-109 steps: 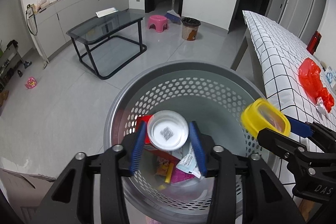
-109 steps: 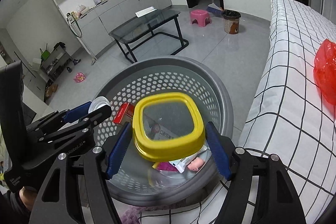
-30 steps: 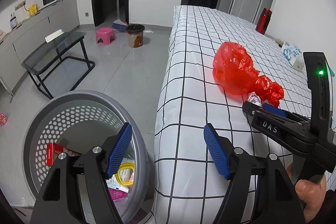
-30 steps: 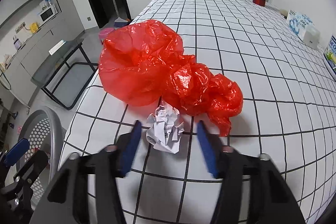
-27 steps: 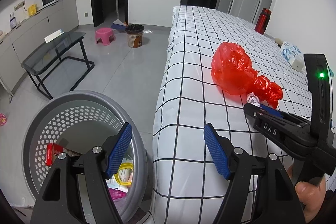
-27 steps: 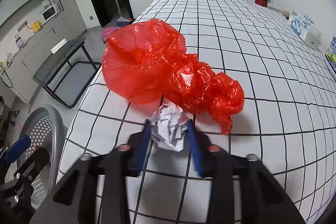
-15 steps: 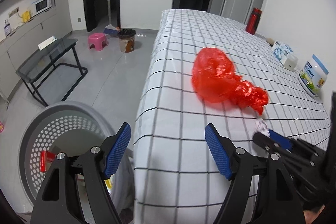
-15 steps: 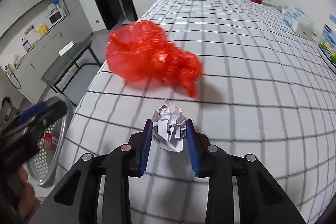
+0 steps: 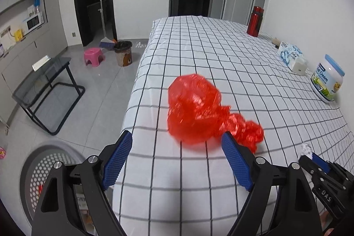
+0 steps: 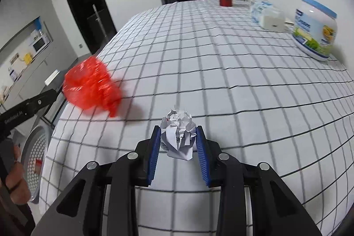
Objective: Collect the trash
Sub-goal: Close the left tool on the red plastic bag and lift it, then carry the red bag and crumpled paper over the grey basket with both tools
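My right gripper (image 10: 178,149) is shut on a crumpled white paper ball (image 10: 178,134) and holds it just above the checked bedsheet (image 10: 221,59); the ball also shows in the left wrist view (image 9: 306,149). My left gripper (image 9: 177,163) is open and empty above the bed edge, with a crumpled red plastic bag (image 9: 199,114) just beyond its fingertips. The bag also shows at the left of the right wrist view (image 10: 93,85). A grey perforated trash basket (image 9: 28,169) stands on the floor left of the bed, with some trash inside.
On the far side of the bed stand a red flask (image 9: 254,21), a tissue pack (image 9: 292,56) and a white cream jar (image 9: 327,81). A glass side table (image 9: 44,85), a pink stool (image 9: 94,55) and a small brown bin (image 9: 123,52) are on the floor.
My right gripper closed on the paper ball and lifted it back from the red bag. My left gripper swung from over the basket to above the bed, toward the red bag.
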`<state>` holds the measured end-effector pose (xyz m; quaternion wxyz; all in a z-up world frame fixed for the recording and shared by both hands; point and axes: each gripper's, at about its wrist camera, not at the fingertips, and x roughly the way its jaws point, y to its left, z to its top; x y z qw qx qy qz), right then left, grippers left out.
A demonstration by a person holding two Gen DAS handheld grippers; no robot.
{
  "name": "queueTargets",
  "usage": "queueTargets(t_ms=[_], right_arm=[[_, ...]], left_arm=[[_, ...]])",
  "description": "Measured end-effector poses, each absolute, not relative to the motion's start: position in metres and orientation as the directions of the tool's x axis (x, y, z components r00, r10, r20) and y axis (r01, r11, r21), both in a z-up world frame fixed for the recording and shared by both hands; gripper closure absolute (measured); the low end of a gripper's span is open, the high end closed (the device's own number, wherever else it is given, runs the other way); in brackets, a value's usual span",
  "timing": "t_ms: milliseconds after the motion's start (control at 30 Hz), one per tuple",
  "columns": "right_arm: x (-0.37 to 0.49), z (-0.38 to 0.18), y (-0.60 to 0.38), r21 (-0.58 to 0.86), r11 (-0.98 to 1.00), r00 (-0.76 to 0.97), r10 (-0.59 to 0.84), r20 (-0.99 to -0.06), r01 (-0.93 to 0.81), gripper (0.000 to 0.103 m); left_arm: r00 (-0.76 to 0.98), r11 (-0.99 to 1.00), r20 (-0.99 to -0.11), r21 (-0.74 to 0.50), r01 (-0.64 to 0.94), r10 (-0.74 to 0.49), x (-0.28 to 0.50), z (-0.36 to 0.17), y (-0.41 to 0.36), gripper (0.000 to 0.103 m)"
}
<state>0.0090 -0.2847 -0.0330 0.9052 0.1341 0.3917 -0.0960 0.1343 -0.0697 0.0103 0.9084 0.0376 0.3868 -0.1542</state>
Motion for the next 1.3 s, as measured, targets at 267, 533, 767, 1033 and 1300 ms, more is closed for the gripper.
queueTargets(t_ms=[267, 533, 767, 1033, 1300], right_arm=[[0.005, -0.033, -0.299, 0.239, 0.934, 0.707, -0.02, -0.706, 0.265, 0.072], [-0.001, -0.03, -0.298, 0.274, 0.931, 0.724, 0.014, -0.689, 0.242, 0.072], [-0.003, -0.028, -0.3, 0.289, 0.927, 0.731, 0.022, -0.682, 0.241, 0.072], [-0.004, -0.028, -0.3, 0.291, 0.927, 0.733, 0.026, -0.68, 0.238, 0.072], [-0.002, -0.029, -0.298, 0.282, 0.932, 0.733, 0.028, -0.68, 0.227, 0.072]], left_arm=[[0.67, 0.954, -0.709, -0.012, 0.301, -0.22, 0.159, 0.011, -0.102, 0.019], [0.631, 0.958, -0.757, 0.025, 0.285, -0.168, 0.184, -0.02, -0.124, 0.019], [0.59, 0.957, -0.784, -0.02, 0.288, -0.194, 0.19, -0.041, -0.128, 0.035], [0.56, 0.929, -0.786, -0.047, 0.366, -0.261, 0.179, -0.039, -0.137, 0.089], [0.583, 0.93, -0.769, -0.038, 0.366, -0.26, 0.159, -0.025, -0.127, 0.092]])
